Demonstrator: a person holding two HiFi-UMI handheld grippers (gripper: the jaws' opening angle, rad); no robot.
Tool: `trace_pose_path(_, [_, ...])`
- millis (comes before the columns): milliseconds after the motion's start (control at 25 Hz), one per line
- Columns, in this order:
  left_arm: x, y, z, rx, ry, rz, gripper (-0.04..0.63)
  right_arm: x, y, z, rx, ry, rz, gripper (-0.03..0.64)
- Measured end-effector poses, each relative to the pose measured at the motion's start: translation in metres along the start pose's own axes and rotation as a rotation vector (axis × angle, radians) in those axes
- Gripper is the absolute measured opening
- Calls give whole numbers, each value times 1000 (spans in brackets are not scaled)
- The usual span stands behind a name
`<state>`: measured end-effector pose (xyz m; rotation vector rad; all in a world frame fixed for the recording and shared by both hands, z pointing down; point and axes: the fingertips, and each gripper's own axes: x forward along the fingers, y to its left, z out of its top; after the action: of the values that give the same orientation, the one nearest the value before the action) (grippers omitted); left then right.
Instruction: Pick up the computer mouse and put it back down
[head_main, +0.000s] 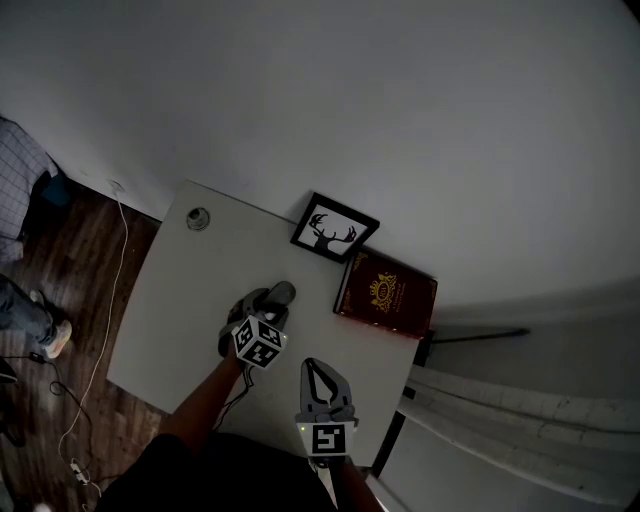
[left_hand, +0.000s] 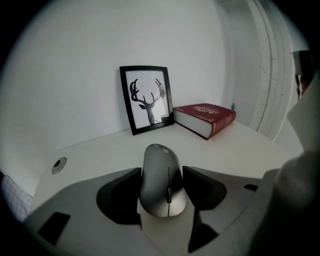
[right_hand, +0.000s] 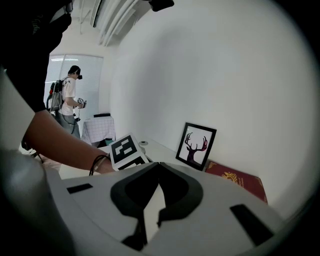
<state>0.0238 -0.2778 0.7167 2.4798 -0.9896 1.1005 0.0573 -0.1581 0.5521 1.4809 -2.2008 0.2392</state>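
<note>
Tally on my one table (head_main: 170, 330): one mouse (left_hand: 161, 180), one framed print (head_main: 334, 227), one book (head_main: 386, 294), one grommet (head_main: 198, 218), and two grippers, left gripper (head_main: 268, 303) and right gripper (head_main: 316, 365).

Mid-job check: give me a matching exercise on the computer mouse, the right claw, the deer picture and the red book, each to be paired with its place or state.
Things:
1. computer mouse
2. right claw
3. deer picture
4. red book

Place or state:
A. lies flat, beside the deer picture
B. shut, nothing in it
C. between the open jaws of the left claw
D. stands upright against the wall

Pairs: 1-C, 2-B, 3-D, 4-A
</note>
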Motion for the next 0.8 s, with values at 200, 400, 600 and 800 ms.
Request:
trace_pose_path(200, [-5, 1, -2, 3, 1, 17, 255, -5, 3, -1, -3, -2, 1, 21])
trace_pose_path(400, [-14, 4, 2, -1, -21, 52, 258, -8, 5, -3, 0, -12, 3, 21])
trace_pose_path(600, [-27, 0, 6, -4, -35, 51, 256, -9, 7, -4, 20, -23, 8, 21])
trace_pose_path(800, [-45, -18, 7, 2, -50, 8, 209, -12, 8, -2, 24, -43, 10, 21])
